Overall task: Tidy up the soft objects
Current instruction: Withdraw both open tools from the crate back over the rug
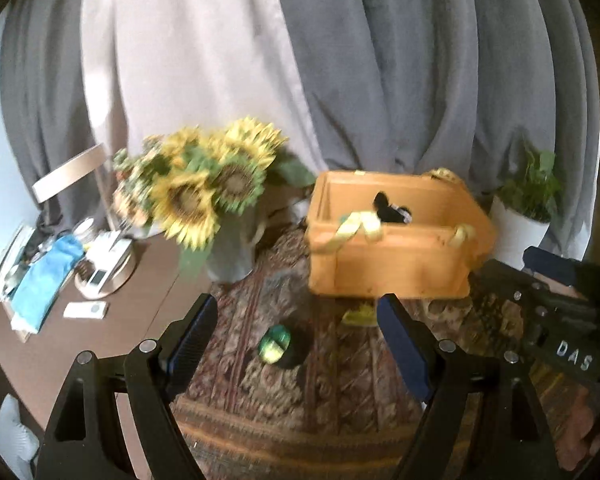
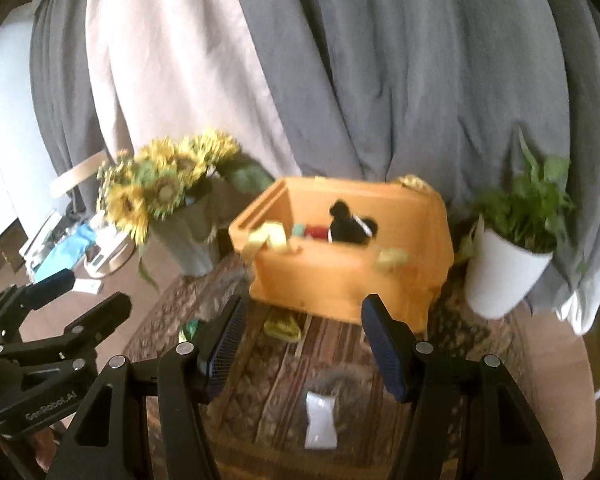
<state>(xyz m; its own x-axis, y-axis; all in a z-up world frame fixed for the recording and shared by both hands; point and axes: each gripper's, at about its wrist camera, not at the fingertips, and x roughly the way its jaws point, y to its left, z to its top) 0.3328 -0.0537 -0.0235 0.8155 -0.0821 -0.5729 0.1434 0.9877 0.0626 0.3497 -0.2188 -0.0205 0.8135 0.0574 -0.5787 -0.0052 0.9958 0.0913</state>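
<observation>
Left tool (image 1: 296, 316) open and empty, green soft ball (image 1: 275, 345) just below its gap.

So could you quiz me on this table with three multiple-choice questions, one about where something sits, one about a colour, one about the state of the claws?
1. Where is the black plush toy?
A. inside the wooden box
B. on the patterned rug
C. in the white plant pot

2. What colour are the flowers in the vase?
A. red
B. yellow
C. purple

3. How do the left claw and right claw stand?
A. both clamped on toys
B. one holding the box
C. both open and empty

Answers: 1 A, its dark shape pokes up within the wooden box walls. 2 B, they are yellow sunflowers. 3 C, only the patterned rug shows between each pair of fingers.
</observation>
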